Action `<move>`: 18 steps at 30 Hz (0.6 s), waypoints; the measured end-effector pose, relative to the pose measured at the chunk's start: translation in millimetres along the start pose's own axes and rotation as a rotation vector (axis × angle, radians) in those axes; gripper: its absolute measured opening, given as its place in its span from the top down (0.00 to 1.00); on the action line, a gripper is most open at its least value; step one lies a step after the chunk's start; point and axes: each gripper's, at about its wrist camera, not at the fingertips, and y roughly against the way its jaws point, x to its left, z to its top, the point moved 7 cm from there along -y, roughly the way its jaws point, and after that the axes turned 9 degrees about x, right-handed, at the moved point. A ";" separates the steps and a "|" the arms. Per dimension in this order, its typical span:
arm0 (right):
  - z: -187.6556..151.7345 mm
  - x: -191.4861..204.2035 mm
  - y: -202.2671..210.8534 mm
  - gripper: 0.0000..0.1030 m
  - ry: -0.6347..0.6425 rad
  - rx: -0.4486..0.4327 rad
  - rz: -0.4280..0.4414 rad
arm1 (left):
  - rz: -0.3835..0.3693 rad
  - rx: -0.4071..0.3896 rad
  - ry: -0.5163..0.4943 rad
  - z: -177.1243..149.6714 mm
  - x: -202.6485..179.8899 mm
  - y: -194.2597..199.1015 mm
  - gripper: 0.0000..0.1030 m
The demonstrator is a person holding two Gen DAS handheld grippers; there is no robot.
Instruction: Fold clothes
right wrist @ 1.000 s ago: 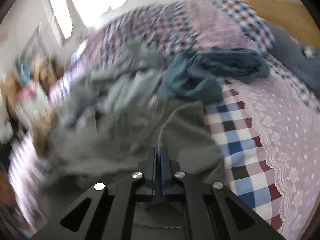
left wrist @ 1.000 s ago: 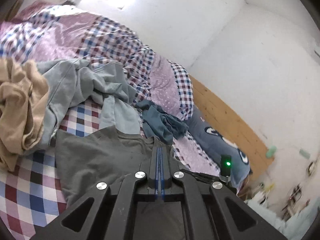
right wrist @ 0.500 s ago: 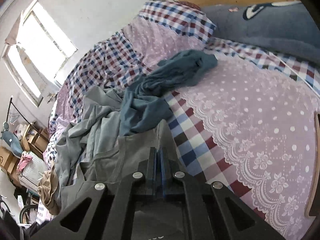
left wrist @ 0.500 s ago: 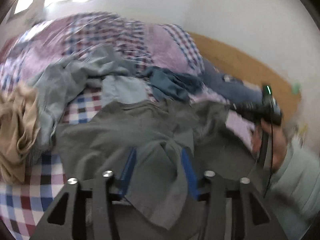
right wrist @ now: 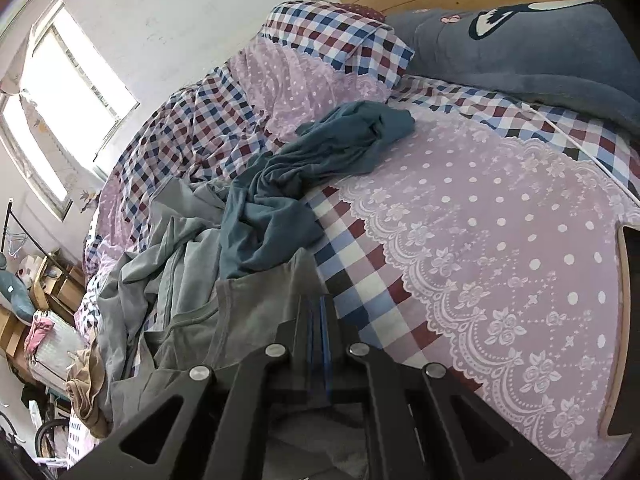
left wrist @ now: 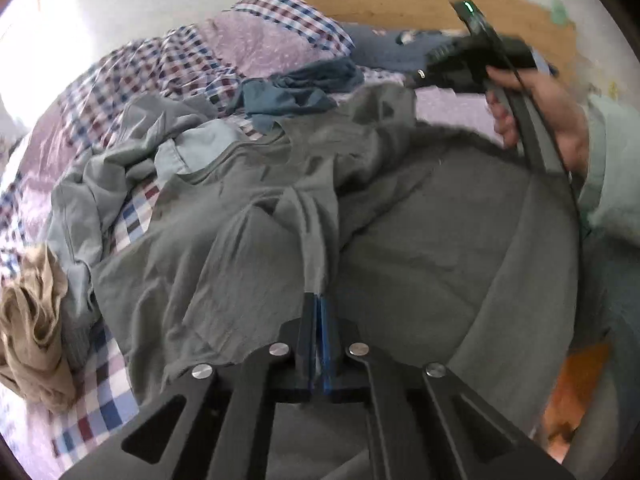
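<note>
Left wrist view: grey shirt (left wrist: pixel 420 240) hides left tongs' (left wrist: pixel 318 300) clamped tips.

the grey shirt (left wrist: pixel 420 240) runs off the near edge of the left wrist view, its hem unseen, and the left gripper (left wrist: pixel 317 300) hides the fold it pinches. the right gripper (left wrist: pixel 448 68) at far right is motion-blurred there, its tips hard to make out. the tan garment (left wrist: pixel 32 340) is cut by the left edge. in the right wrist view the shirt's near part lies under the gripper body, and the blue pillow (right wrist: pixel 520 48) is clipped at the far right edge
</note>
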 end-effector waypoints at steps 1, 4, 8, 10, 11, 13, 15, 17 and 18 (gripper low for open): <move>0.2 0.5 0.4 0.98 0.003 -0.001 -0.001 | -0.009 0.002 0.008 -0.5 1.3 -0.2 1.00; -0.9 3.3 -0.2 0.98 0.019 0.002 -0.003 | -0.215 -0.136 0.145 16.7 11.9 34.0 1.00; -3.4 7.5 -1.7 0.98 0.042 0.009 -0.004 | -0.522 -0.335 0.357 33.8 42.1 72.1 1.00; -5.3 10.9 -3.3 0.98 0.057 0.018 0.003 | -0.538 -0.385 0.510 35.1 75.7 71.3 1.00; -6.3 12.5 -4.1 0.98 0.064 0.022 0.005 | -0.541 -0.409 0.592 35.4 93.7 70.3 1.00; -7.4 13.8 -5.3 0.96 0.071 0.029 0.007 | -0.421 -0.352 0.801 18.1 140.7 45.4 0.98; -8.0 14.8 -6.5 0.96 0.076 0.035 0.010 | -0.285 -0.232 0.913 -4.9 167.6 19.8 0.96; -8.3 15.6 -7.5 0.95 0.078 0.039 0.012 | -0.178 -0.130 0.969 -24.3 180.2 6.0 0.96; -7.8 15.5 -7.5 0.95 0.074 0.039 0.012 | -0.145 -0.112 0.949 -26.4 179.1 7.1 0.96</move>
